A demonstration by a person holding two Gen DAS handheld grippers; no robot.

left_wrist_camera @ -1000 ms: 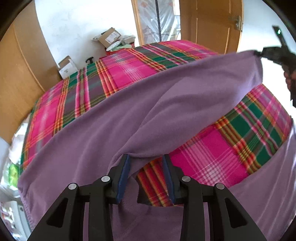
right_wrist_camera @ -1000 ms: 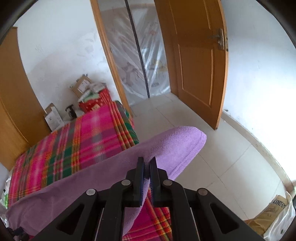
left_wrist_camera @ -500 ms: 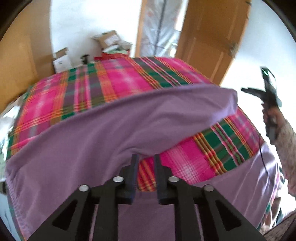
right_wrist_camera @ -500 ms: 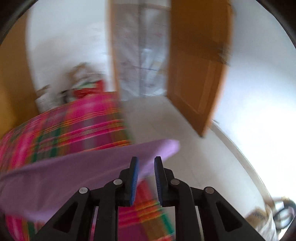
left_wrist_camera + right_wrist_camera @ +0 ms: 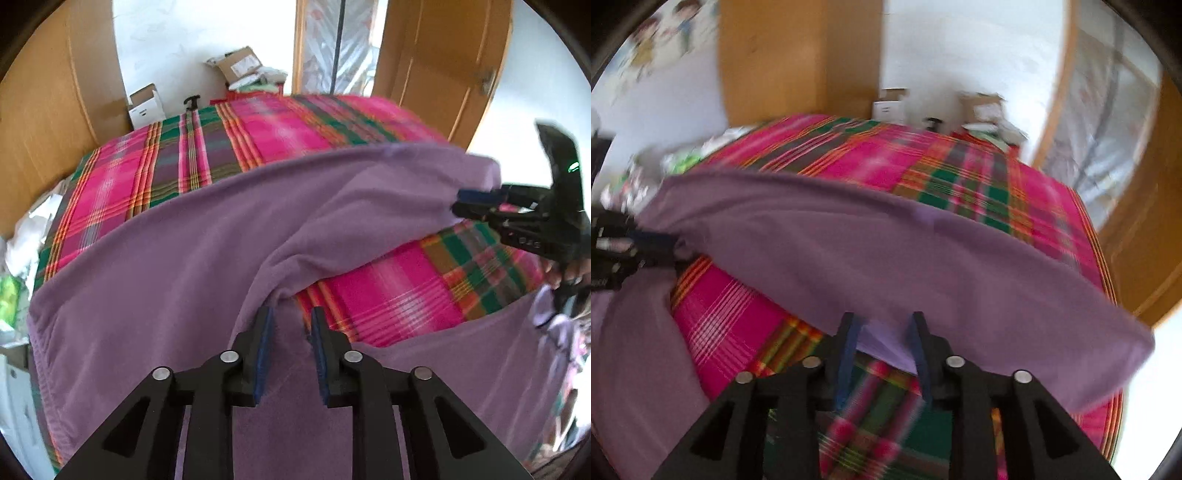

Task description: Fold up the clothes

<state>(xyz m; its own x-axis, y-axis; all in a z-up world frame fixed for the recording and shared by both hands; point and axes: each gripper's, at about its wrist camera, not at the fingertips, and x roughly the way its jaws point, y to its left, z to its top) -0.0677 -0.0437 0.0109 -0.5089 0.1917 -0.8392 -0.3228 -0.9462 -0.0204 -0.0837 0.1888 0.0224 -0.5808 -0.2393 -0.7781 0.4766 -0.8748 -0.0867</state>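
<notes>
Purple cloth [image 5: 192, 258] lies in a broad band across a pink, green and orange plaid cover [image 5: 258, 136], which shows both beyond the cloth and in a patch on the near side of it

From the left wrist view, the left gripper [image 5: 289, 323] sits low at centre with its jaws apart, blue pads facing each other. A gathered ridge of the cloth runs up between the two fingers; the fabric passes through the gap and no pad presses on it. Ahead and to the left of this gripper the cloth spreads flat; ahead and to the right it rises in a fold toward the right gripper [image 5: 461, 203], seen far to the right at the cloth's corner. Bare plaid lies just right of the left fingers, and more purple fabric drapes below that, toward the right edge

From the right wrist view, blurred by motion, the right gripper [image 5: 882, 325] also has its jaws apart. The cloth's near edge [image 5: 886, 339] hangs between the finger tips; whether a pad touches it I cannot tell. The band stretches from there up and leftward to the left gripper [image 5: 670, 245], at the far left edge, where the fabric bunches. Plaid shows below and beyond the band

Cardboard boxes [image 5: 236, 66] sit past the far end of the cover, beside a wooden door [image 5: 436, 62]
</notes>
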